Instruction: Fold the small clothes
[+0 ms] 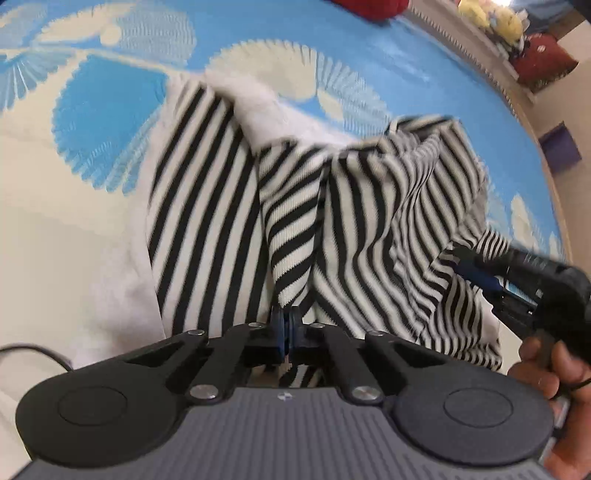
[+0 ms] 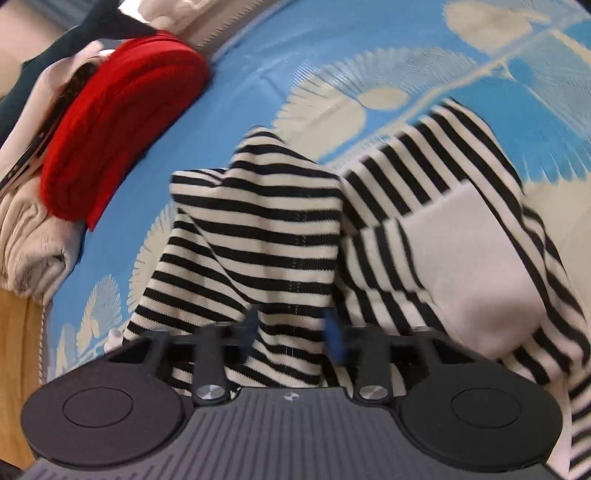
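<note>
A black-and-white striped garment (image 1: 369, 206) with plain white panels (image 2: 472, 251) lies crumpled on a blue-and-cream patterned blanket (image 1: 110, 110). In the left wrist view my left gripper (image 1: 286, 325) is shut, with a fold of the striped cloth pinched between its fingertips at the garment's near edge. In the right wrist view my right gripper (image 2: 293, 328) has a raised ridge of the striped garment (image 2: 258, 229) bunched between its fingers (image 2: 334, 332). From the left wrist view the right gripper (image 1: 476, 269) bites the garment's right edge, carried by a hand (image 1: 546, 369).
A folded red cloth (image 2: 122, 122) lies on a pile with beige cloth (image 2: 29, 251) and dark cloth (image 2: 92, 22) at the blanket's far edge (image 2: 258, 74). Yellow plush toys (image 1: 491, 18) and a purple box (image 1: 559, 147) sit beyond the blanket. A black cable (image 1: 37, 350) trails near me.
</note>
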Available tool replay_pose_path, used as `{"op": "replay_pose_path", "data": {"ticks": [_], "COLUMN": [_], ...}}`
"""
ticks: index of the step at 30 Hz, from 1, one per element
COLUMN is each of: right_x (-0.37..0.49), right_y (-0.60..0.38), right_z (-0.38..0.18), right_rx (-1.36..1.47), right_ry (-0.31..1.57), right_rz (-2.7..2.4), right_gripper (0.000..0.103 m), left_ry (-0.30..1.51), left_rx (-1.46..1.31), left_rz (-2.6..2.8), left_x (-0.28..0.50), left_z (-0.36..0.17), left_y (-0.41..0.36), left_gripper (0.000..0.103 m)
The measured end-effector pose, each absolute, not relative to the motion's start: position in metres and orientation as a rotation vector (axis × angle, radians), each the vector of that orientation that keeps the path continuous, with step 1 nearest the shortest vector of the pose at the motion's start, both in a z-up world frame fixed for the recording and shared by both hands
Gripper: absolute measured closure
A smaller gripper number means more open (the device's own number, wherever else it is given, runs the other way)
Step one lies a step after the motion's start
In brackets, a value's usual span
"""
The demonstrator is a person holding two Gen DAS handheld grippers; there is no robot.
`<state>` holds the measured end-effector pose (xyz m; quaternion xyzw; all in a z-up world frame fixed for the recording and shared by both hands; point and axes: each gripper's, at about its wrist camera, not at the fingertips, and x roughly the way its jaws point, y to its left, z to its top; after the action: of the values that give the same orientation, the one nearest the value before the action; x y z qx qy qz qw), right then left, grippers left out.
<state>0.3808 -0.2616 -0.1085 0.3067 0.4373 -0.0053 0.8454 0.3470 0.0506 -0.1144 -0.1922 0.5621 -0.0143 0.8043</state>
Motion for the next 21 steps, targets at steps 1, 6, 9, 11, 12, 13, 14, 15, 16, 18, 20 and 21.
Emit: {"op": "replay_pose_path", "data": {"ticks": [1,6,9,11,12,13,14,15,16,18,20,21], "right_x": [0.379,0.352,0.326,0.302,0.294,0.289,0.288,0.287,0.286,0.287,0.293,0.299], "right_y": [-0.263,-0.276,-0.293,-0.307,-0.316,-0.322,-0.327,-0.33,-0.332,-0.332,-0.336,-0.339], "right_z": [-0.103,-0.052,-0.018,-0.007,-0.008,-0.016,-0.027,-0.045,-0.06,-0.081,-0.079,-0.074], "right_rx": [0.672,0.72,0.708,0.645,0.635,0.635,0.621,0.582,0.532,0.392,0.364,0.41], "right_ry": [0.883,0.72,0.662,0.649,0.684,0.772,0.887,1.031,1.135,1.233,1.177,1.122], "right_rz": [0.021,0.137,0.241,0.321,0.35,0.371,0.365,0.35,0.327,0.206,0.156,0.153], "right_gripper": [0.103,0.103,0.103,0.103,0.103,0.103,0.103,0.103,0.103,0.099,0.099,0.097], "left_ry": [1.177,1.012,0.899,0.842,0.835,0.833,0.842,0.874,0.937,1.112,1.212,1.189], "left_rx": [-0.403,-0.451,-0.524,-0.542,-0.545,-0.548,-0.545,-0.534,-0.516,-0.481,-0.472,-0.483], "left_rz": [-0.024,0.006,0.022,0.029,0.028,0.024,0.024,0.031,0.041,0.042,0.094,0.134], "left_x": [0.348,0.348,0.348,0.35,0.352,0.352,0.352,0.354,0.356,0.366,0.367,0.366], "left_z": [-0.109,-0.083,-0.068,-0.06,-0.055,-0.055,-0.055,-0.059,-0.065,-0.085,-0.101,-0.099], "left_y": [0.052,0.079,0.098,0.105,0.106,0.107,0.108,0.109,0.109,0.108,0.113,0.117], "left_gripper": [0.102,0.102,0.102,0.102,0.102,0.102,0.102,0.102,0.101,0.098,0.098,0.096]}}
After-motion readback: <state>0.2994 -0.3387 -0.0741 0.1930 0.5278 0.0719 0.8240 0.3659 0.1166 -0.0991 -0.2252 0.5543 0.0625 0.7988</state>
